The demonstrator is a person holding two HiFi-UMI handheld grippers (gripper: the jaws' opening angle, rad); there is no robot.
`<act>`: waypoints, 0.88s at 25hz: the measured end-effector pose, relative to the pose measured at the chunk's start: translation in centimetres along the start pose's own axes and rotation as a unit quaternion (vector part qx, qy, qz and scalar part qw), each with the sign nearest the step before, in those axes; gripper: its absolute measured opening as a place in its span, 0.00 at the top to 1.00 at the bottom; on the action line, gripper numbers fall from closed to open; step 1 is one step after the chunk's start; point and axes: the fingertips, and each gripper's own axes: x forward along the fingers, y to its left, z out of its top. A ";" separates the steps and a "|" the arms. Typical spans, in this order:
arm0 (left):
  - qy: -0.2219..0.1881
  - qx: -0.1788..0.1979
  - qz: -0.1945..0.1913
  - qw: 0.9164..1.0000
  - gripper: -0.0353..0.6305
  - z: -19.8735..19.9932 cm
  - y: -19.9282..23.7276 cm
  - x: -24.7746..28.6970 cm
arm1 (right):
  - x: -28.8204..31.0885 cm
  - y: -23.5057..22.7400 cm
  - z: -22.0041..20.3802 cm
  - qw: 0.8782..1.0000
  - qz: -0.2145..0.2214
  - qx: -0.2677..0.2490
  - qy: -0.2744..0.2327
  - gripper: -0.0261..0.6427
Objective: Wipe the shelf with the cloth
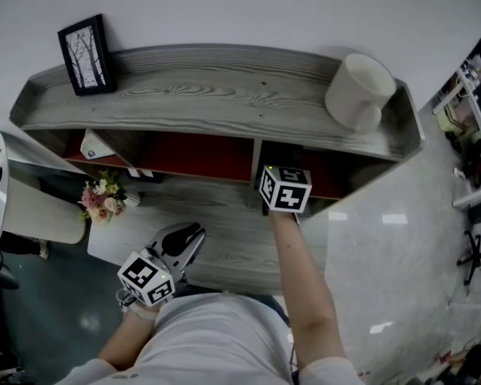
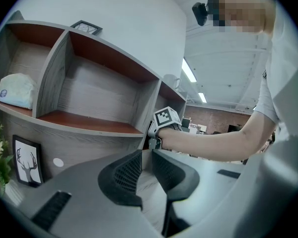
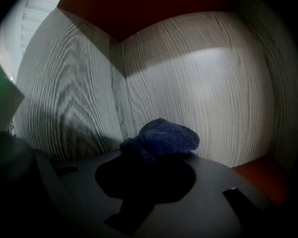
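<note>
The grey wood-grain shelf (image 1: 224,95) with red-backed compartments stands against the white wall. My right gripper (image 1: 284,189) reaches into the compartment right of the divider. In the right gripper view it is shut on a dark blue cloth (image 3: 164,139), which bunches out past the jaws close to the compartment's inner wall (image 3: 198,93). My left gripper (image 1: 180,251) hangs low in front of the shelf's lower level; its jaws stand almost together with nothing between them (image 2: 145,175). From the left gripper view I see the right gripper's marker cube (image 2: 166,119) at the compartment's mouth.
A framed picture (image 1: 88,54) and a white mug (image 1: 359,91) stand on the shelf top. A white packet (image 2: 17,90) lies in the left compartment. Flowers (image 1: 103,199) and a small deer picture (image 2: 26,162) sit lower left. Glossy floor lies to the right.
</note>
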 end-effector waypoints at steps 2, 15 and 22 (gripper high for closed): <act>0.000 0.000 -0.004 1.000 0.87 0.1 -0.2 0.1 | -0.7 -0.2 0.1 1.000 -0.002 0.005 -0.005 0.86; 0.013 0.017 -0.101 0.995 0.87 0.4 -4.3 5.1 | -13.5 -2.3 2.4 0.996 -0.036 -0.010 -0.079 0.86; 0.026 0.029 -0.165 0.985 0.87 0.0 -7.6 7.6 | -21.2 -2.5 1.3 0.992 -0.053 0.001 -0.116 0.86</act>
